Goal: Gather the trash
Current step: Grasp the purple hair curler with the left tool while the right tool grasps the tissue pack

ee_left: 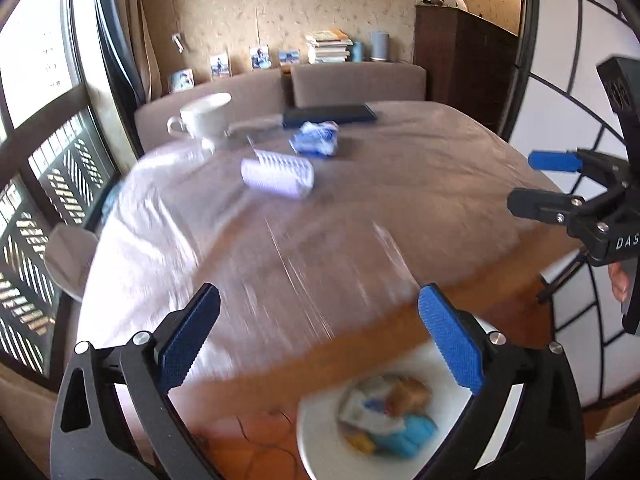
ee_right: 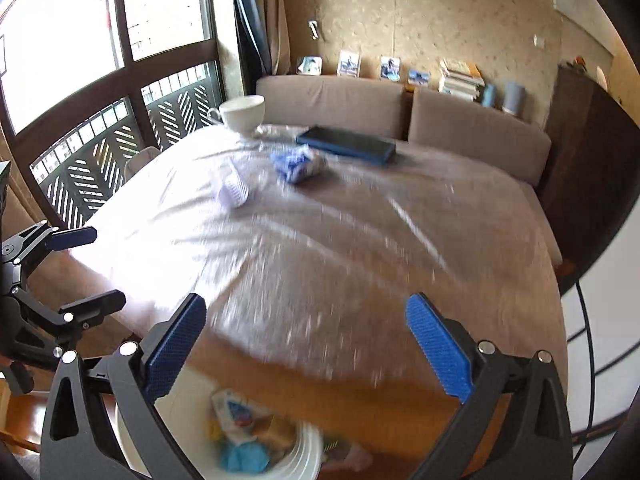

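Left wrist view: the left tongs [ee_left: 320, 336] stand spread wide with nothing between the blue pads. Below them, off the near edge of the tabletop [ee_left: 400, 208], a white bin [ee_left: 316, 432] holds blurred scraps of paper and blue and yellow wrappers. At the right edge of this view the right tongs [ee_left: 520, 184] hang over the tabletop's side, also spread and empty, with a fingertip of the person's hand [ee_left: 618, 280] showing on the handle.

Farther out on the clear plastic cover lie a white ribbed piece of trash [ee_left: 278, 174] and, just beyond it, a crumpled blue-and-white wrapper [ee_left: 316, 142]; the two are near each other but apart. Behind the wrapper rests a flat dark blue case [ee_left: 330, 114], and to its left a white cup [ee_left: 204, 114].

The right wrist view shows the same order: the bin beneath the spread tongs, then ribbed piece, wrapper, case and cup. A brown sofa back [ee_left: 356, 84] and stacked books [ee_left: 328, 46] stand beyond.
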Motion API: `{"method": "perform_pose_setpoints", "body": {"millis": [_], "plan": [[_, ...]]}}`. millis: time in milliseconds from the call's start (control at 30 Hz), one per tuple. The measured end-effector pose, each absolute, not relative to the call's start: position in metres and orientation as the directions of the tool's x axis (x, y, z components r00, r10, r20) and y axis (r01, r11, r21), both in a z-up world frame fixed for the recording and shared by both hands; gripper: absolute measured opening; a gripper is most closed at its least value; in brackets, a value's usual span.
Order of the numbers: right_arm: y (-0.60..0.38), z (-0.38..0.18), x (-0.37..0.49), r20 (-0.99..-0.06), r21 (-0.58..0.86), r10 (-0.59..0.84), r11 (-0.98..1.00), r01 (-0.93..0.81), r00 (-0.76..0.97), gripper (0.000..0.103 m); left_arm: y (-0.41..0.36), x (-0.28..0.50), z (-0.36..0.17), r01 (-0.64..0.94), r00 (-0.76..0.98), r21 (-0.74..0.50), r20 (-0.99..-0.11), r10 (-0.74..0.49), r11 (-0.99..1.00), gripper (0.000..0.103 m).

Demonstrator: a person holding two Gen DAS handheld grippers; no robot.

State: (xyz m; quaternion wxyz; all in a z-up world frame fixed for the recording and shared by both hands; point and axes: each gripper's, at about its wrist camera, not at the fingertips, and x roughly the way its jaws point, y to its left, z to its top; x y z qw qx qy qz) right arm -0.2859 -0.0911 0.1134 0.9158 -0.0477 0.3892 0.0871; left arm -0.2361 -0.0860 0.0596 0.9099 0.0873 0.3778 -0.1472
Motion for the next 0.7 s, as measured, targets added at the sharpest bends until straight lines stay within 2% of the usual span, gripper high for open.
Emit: {"method": "perform_pose_setpoints", "body": {"millis": [333,700], "plan": [[-0.07,0.092,-0.143,-0.769,0.021,0.152,0.977,-0.214,0.621,0.099,-0.081,-0.133,0.041,0.303,0.628,0.027,-0.758,-0.178,0.953,0.1],[-0.05,0.044,-0.053,-0.822,0.017,0.139,0.975,-0.221,0.552,0.099,-0.083,-0.087,0.022,0.301,0.595,-0.009,-0.78,-0.195,0.953,0.1]]}}
